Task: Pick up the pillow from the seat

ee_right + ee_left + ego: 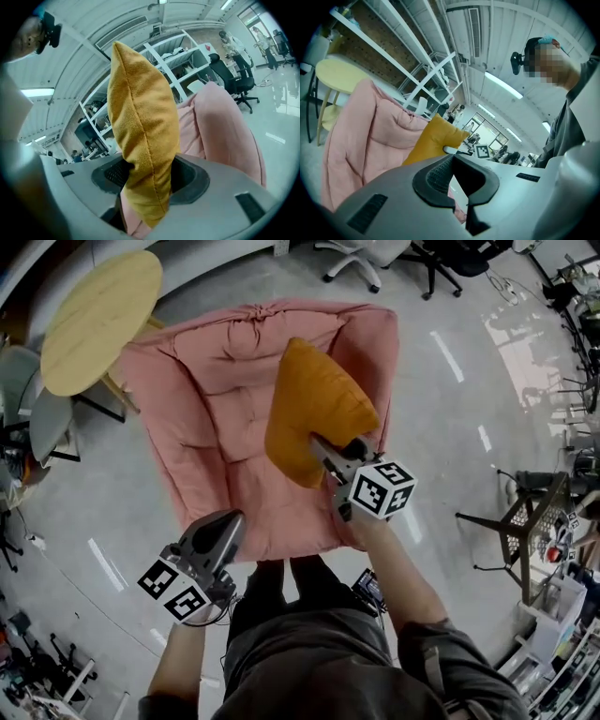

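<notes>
An orange pillow (314, 409) hangs lifted over the right side of the pink padded seat (211, 399). My right gripper (323, 448) is shut on the pillow's lower corner. In the right gripper view the pillow (140, 140) stands up between the black pads and fills the gap, with the pink seat (225, 136) behind it. My left gripper (225, 526) hovers at the seat's front edge, lower left. Its jaws stand slightly apart with nothing between them, and it touches nothing. From the left gripper view the pillow (433, 138) shows beyond the pink cushion (370, 136).
A round yellow table (98, 320) stands just left of the seat. Office chairs (366, 259) are at the far top. A dark metal stand (525, 521) and cluttered shelves sit at the right. The person's legs are right at the seat's front edge.
</notes>
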Demonstrator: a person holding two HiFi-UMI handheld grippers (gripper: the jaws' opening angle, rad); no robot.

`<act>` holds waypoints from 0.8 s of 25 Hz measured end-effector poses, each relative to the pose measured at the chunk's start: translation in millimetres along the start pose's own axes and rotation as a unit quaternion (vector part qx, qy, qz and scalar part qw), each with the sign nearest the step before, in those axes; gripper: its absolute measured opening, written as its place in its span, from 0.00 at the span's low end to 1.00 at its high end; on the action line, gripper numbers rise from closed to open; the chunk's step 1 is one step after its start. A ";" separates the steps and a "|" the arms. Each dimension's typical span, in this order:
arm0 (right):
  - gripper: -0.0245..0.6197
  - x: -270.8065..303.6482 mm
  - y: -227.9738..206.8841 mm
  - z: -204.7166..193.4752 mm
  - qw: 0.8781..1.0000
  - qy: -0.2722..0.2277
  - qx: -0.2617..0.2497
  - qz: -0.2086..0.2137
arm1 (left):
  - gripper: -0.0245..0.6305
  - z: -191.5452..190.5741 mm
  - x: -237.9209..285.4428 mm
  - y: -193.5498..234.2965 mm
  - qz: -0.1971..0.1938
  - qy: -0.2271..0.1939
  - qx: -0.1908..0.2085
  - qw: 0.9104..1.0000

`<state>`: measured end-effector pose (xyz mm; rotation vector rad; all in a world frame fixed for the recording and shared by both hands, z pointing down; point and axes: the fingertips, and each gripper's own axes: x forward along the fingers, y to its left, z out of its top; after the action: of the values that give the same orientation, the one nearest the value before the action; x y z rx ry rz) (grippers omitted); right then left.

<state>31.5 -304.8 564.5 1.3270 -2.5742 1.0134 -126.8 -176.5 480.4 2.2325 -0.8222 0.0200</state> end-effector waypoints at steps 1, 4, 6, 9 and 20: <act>0.42 -6.7 7.8 12.6 1.000 -0.010 -0.002 0.006 | 0.05 4.0 -2.7 -3.9 0.001 -0.004 0.004 1.000; 0.41 -25.8 32.6 46.4 0.999 -0.035 -0.011 0.025 | 0.05 16.3 -12.7 -12.2 0.007 -0.016 0.015 1.000; 0.41 -34.8 49.8 67.7 0.998 -0.049 -0.018 0.038 | 0.05 27.6 -18.6 -16.0 0.010 -0.024 0.025 0.999; 0.41 -49.8 74.4 99.5 0.995 -0.073 -0.024 0.058 | 0.05 47.3 -23.9 -26.3 0.011 -0.038 0.043 0.998; 0.41 -139.8 142.6 187.4 0.981 -0.148 -0.056 0.114 | 0.05 88.5 -30.6 -88.3 0.003 -0.081 0.095 0.992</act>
<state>53.9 -258.3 295.6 1.2600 -3.0119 0.7290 -121.2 -171.7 351.8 2.4346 -0.9480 -0.0857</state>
